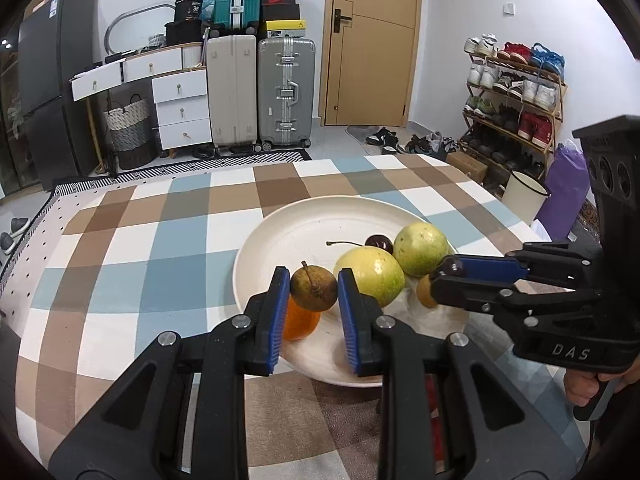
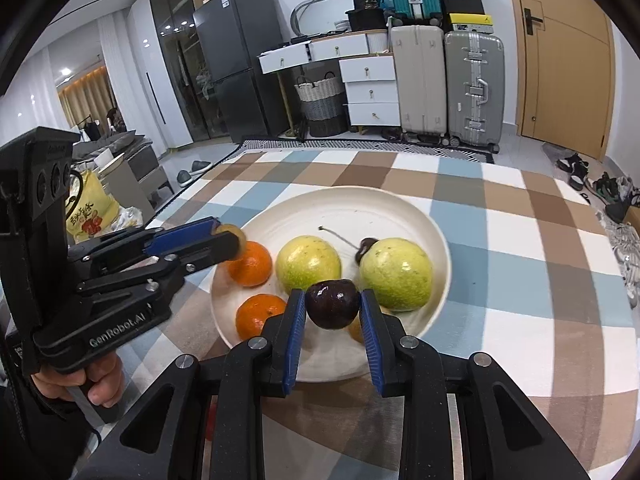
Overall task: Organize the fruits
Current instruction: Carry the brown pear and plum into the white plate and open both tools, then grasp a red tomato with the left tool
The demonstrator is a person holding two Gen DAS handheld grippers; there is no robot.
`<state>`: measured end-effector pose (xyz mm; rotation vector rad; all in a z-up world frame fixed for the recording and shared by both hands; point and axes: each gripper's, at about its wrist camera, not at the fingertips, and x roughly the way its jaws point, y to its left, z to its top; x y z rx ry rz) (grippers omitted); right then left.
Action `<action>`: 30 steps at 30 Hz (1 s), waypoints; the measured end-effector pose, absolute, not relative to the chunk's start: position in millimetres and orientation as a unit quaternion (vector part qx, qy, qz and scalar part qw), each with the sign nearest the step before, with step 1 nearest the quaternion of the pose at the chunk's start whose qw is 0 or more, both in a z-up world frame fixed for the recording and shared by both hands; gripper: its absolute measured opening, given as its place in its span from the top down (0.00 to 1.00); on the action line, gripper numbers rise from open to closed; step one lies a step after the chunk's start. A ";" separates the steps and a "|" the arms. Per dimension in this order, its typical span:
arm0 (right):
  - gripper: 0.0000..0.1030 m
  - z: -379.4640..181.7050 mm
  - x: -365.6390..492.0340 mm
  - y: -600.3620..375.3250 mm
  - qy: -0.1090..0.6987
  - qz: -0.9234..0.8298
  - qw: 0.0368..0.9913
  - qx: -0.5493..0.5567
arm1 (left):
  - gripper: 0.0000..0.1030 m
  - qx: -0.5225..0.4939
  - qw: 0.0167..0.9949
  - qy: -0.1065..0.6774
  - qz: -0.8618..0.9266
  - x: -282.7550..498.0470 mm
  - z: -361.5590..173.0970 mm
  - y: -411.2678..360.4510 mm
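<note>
Small brown pear-like fruit (image 1: 313, 287), stem pointing up and a bit back, sitting right between the blue pads of the left gripper (image 1: 313, 292), held over the near-left part of the cream plate (image 1: 280, 236). Directly underneath it, an orange mandarin (image 1: 300, 322) on the plate. So the whole thing turns on going straight down or sideways: not much free plate right below.

Dark cherry (image 2: 332, 304) pinched in the right gripper (image 2: 332, 308), no stem visible on it, hanging over the near edge of the plate just in front of two yellow-green round fruits (image 2: 309, 265) (image 2: 396, 274). Behind those, a second cherry (image 2: 366, 249) with a long stem lying on the plate. A second mandarin (image 2: 260, 316) resting at the plate's near-left, and another small brownish fruit (image 2: 356, 330) half hidden behind the right finger.

Both grippers clamped on their fruit, pads snug on each side. Both coming in low and nearly level from the near side, left one from the plate's left, right one from its right, fingers aimed toward the middle. Tips near each other, so probably worth dropping one at a time. Checkered tablecloth (image 1: 160, 248) under everything.
</note>
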<state>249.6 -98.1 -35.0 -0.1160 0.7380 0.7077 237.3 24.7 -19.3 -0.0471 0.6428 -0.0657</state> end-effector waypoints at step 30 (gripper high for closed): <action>0.01 -16.5 205.4 -153.8 0.296 0.296 0.908 -0.006 | 0.01 -0.060 0.953 0.297 -0.014 159.1 -8.7 38.8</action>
